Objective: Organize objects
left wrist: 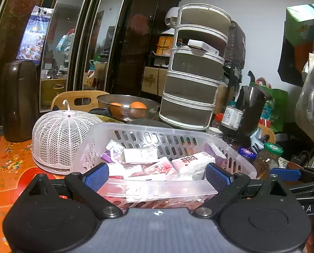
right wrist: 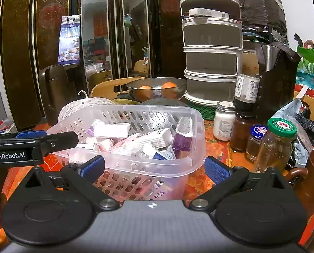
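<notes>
Surface (right wrist: 216,147): red and orange patterned top, crowded. A tiered rack (right wrist: 211,48) is stood toward the far edge, with one flat white box (right wrist: 208,12) seen on an upper tier; the other tiers in view look bare.

A clear basket (right wrist: 136,139) is sat in the middle of the surface, tilted a bit, and is filled with a loose heap of small cartons (right wrist: 133,139), white, pink and purple. A mesh cover (left wrist: 61,139) is placed just beside the basket's left end. A steel bowl (left wrist: 128,106) with two oranges is behind it. Jars (right wrist: 273,145) are clustered near the right edge.

Left claw (left wrist: 157,175): spread wide, nothing held, pads set level with the basket's near rim, one pad toward each end. Right claw (right wrist: 154,168): also spread wide and empty, aimed at the basket's near right corner.

Step, as judged: cartons are gathered in the basket, both claws poised at it. It cannot be settled whether cartons are being collected into the basket or taken out to the rack; the scene fits either.

Any next grasp would call for a narrow bite on a single carton edge or on the rim, since the heap is loose and the basket wall is thin and likely to flex.
</notes>
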{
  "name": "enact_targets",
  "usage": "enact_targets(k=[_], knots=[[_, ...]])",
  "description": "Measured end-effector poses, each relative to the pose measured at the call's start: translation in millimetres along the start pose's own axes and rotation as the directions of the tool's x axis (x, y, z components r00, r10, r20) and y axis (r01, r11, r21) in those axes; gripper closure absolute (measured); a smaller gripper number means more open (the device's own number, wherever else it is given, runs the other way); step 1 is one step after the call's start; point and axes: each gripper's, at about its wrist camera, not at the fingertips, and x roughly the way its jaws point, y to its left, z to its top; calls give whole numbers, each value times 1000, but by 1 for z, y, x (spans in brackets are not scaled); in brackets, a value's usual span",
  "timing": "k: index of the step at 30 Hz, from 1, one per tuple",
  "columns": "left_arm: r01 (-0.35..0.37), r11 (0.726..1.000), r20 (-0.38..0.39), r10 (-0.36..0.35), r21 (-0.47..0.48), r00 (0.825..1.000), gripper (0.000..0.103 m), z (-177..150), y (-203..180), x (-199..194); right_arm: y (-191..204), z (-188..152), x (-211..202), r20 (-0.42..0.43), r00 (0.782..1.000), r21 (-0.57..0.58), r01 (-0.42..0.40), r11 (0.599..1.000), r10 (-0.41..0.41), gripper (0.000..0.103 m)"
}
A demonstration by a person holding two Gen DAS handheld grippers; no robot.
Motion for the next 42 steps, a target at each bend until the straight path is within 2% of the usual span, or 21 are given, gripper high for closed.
enact_targets(k=[8, 14, 20, 30, 34, 42], knots=[[-19, 1000, 22, 19, 5, 1000, 3, -4, 0, 2, -4, 0, -2, 6, 1000, 14, 7, 1000, -7, 0], [-51, 998, 22, 50, 44, 999, 3, -8, -4, 5, -2, -2, -5, 12, 1000, -5, 13, 1000, -13, 0], [-45, 999, 35, 44, 29, 998, 3, -6, -2, 0, -1, -1, -8, 22, 1000, -9, 19, 1000, -19, 0], [-70, 996, 49, 67, 58, 997, 3, -4, -9, -10, 0, 1, -9, 26, 1000, -8, 13, 1000, -13, 0], [-108, 990, 41, 105, 91, 994, 3, -4, -16, -15, 0, 1, -10, 27, 1000, -6, 16, 1000, -16, 0], [-113, 989, 20, 112, 94, 994, 3, -5, -18, -18, -3, 2, -9, 25, 1000, 3, 10, 1000, -10, 0]])
